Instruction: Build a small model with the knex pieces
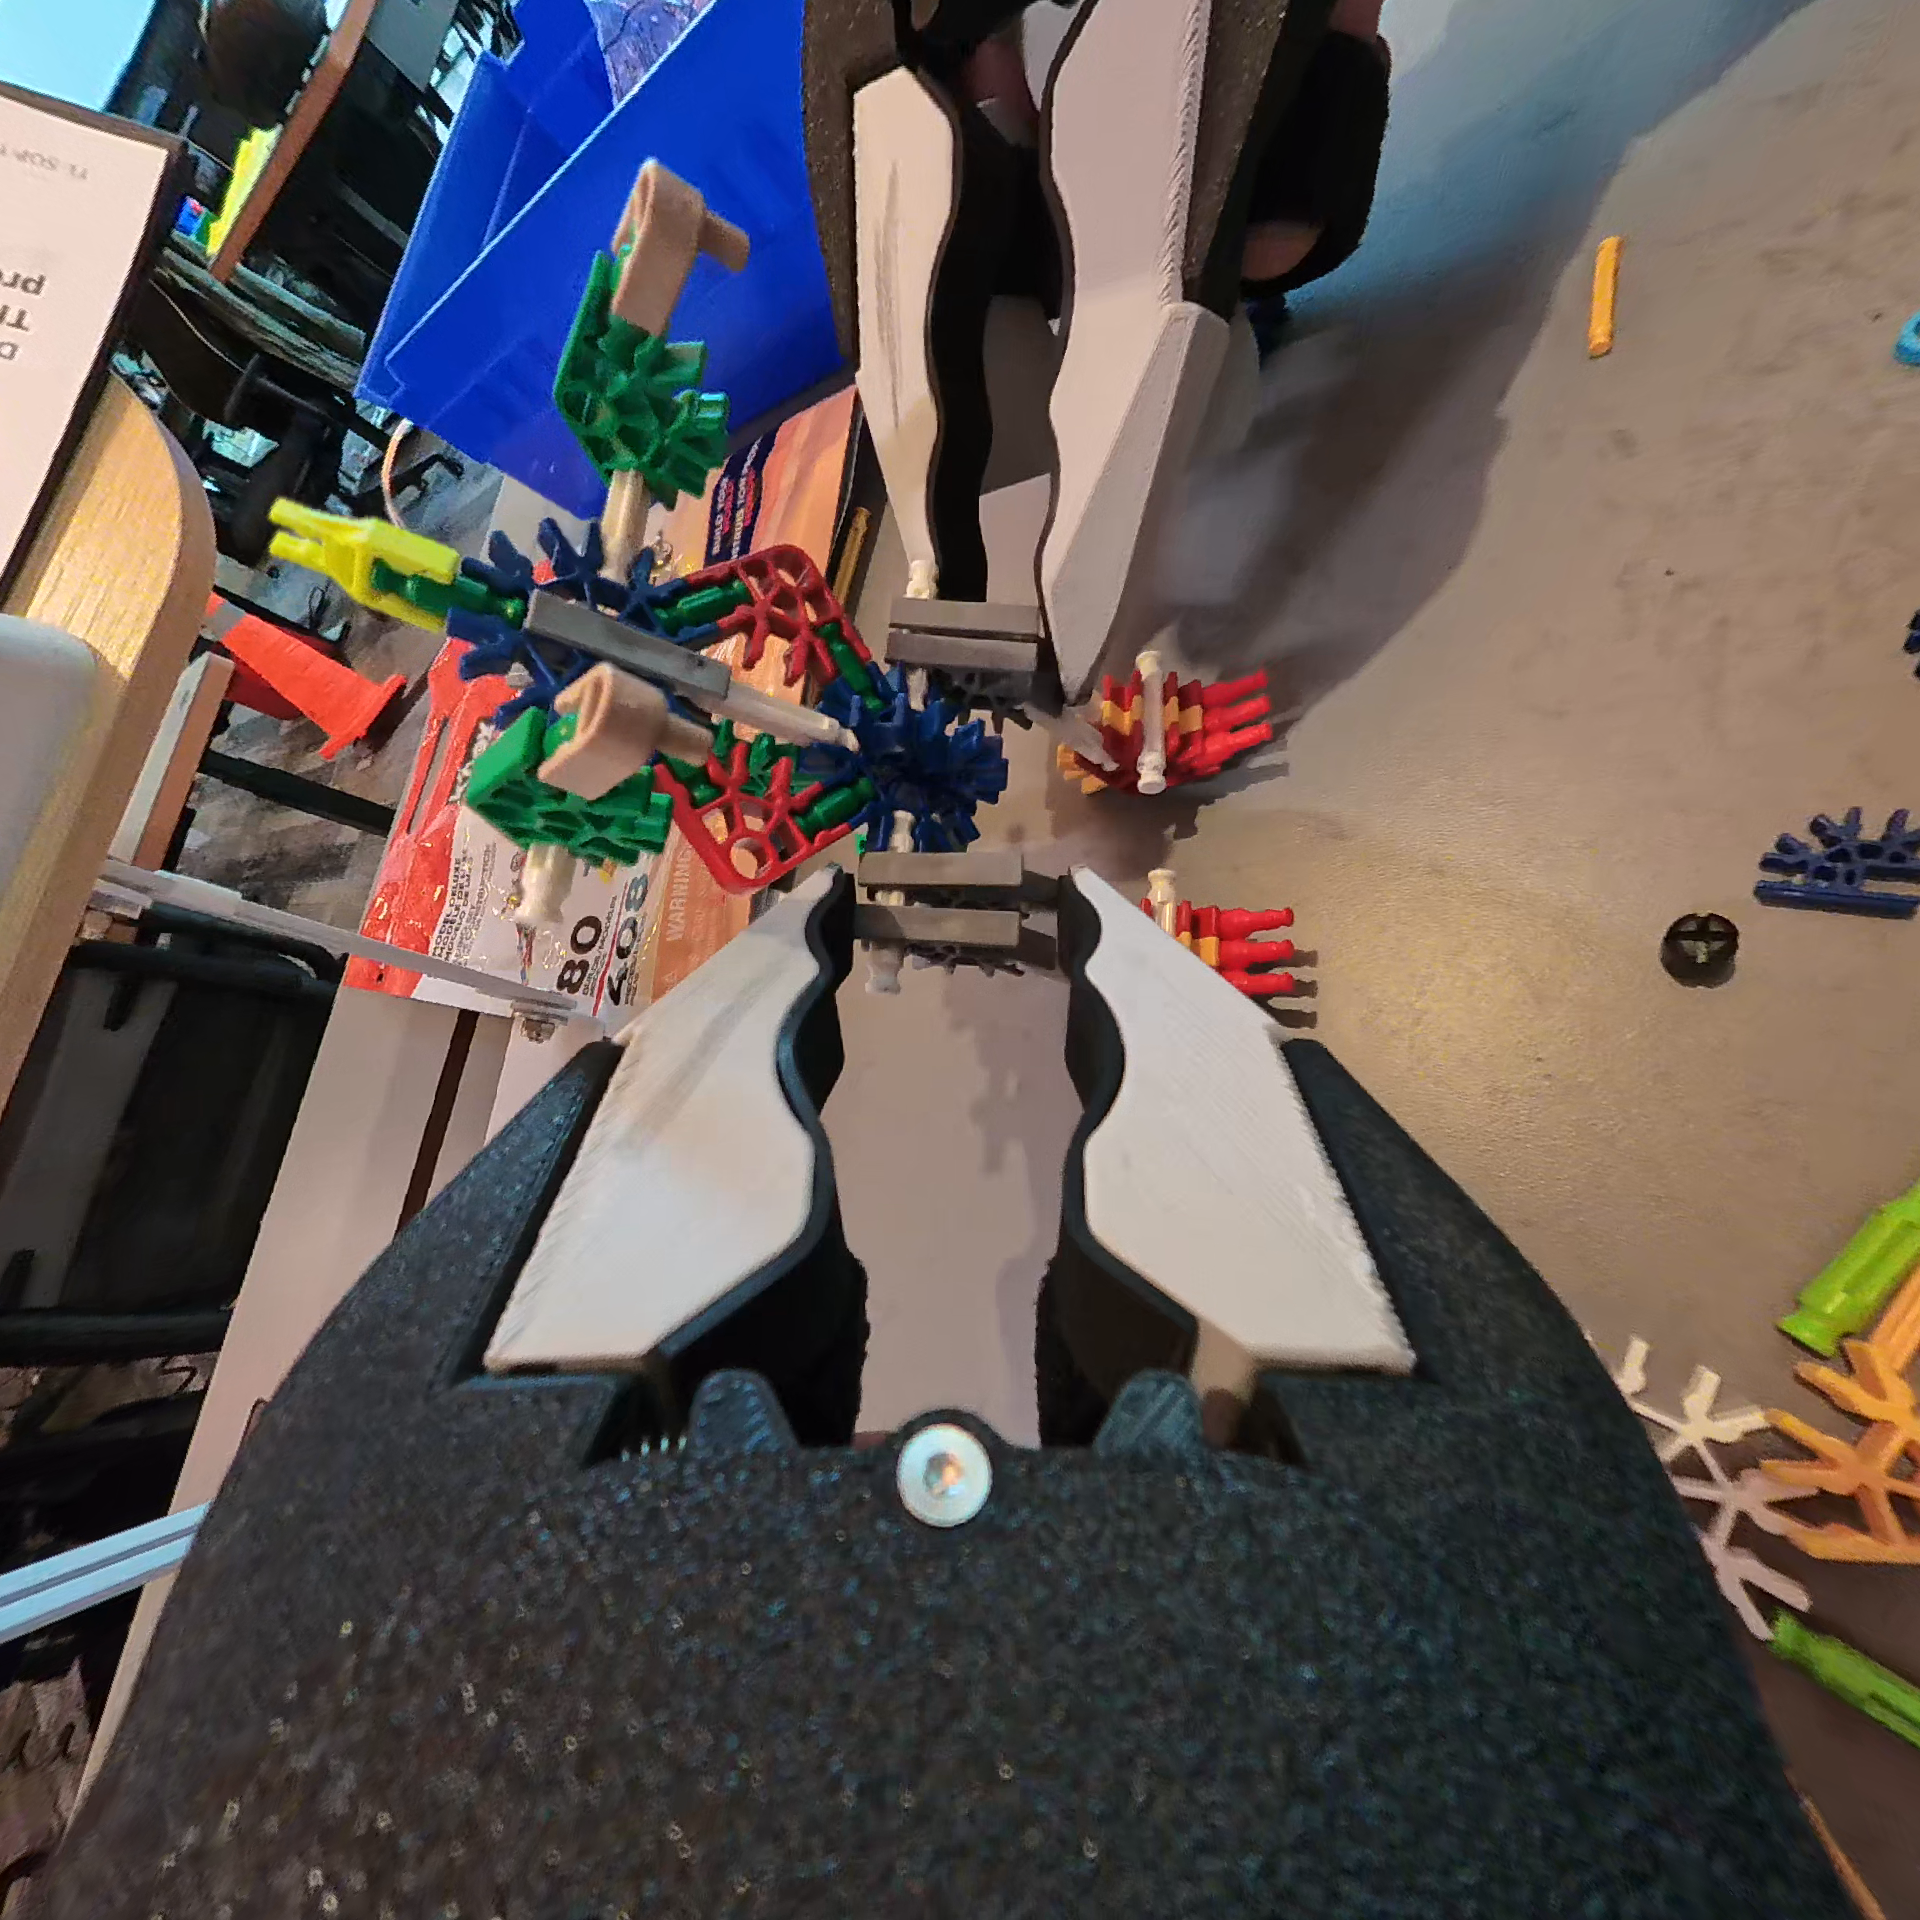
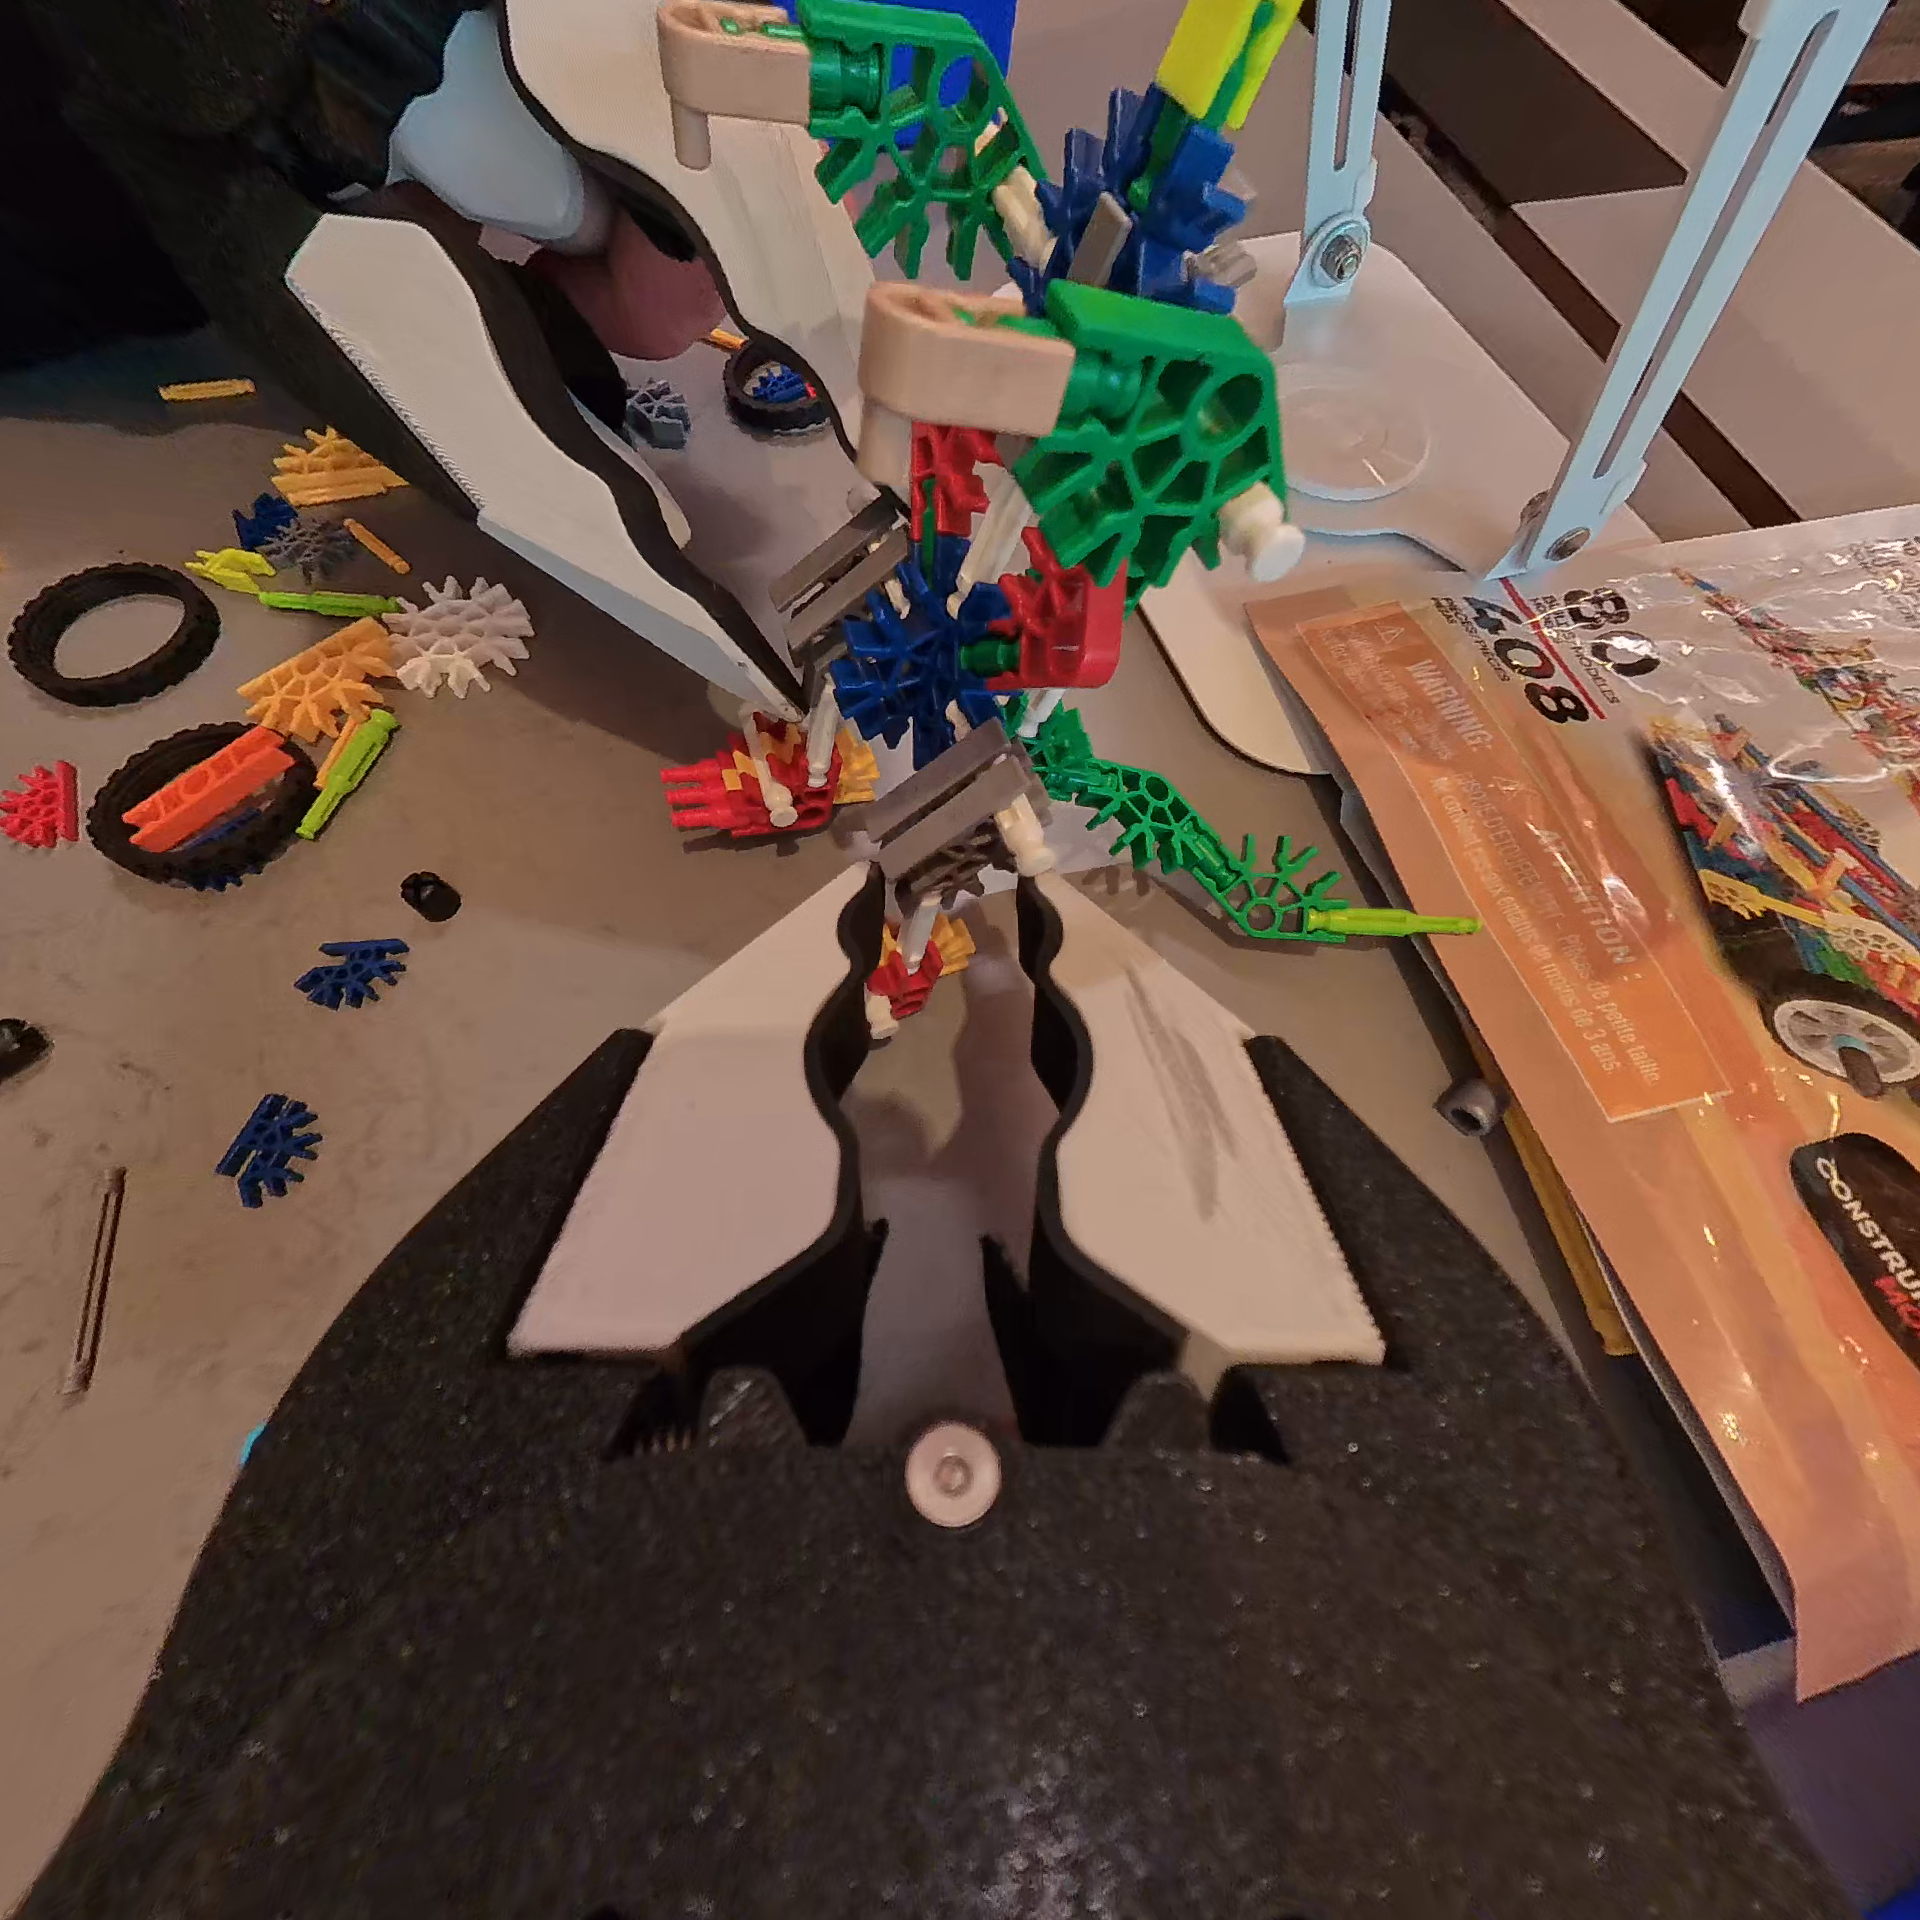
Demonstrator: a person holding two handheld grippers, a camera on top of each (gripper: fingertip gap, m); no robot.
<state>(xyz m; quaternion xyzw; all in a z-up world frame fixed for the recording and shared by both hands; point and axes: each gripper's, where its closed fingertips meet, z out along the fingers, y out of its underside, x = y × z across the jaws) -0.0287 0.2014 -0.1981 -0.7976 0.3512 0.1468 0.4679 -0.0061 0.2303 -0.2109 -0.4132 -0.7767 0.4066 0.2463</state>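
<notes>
Two grippers clamp one multicoloured rod-and-connector model above the grey table.

Left wrist view: the left gripper (image 1: 956, 914) pinches a grey leg block (image 1: 940, 906) of the model (image 1: 727, 707); the right gripper (image 1: 971, 644) grips the other grey block opposite. Right wrist view: the right gripper (image 2: 945, 883) pinches its grey block (image 2: 940, 821); loose pieces (image 2: 312, 675) lie left, a printed bag (image 2: 1558, 935) right.
</notes>
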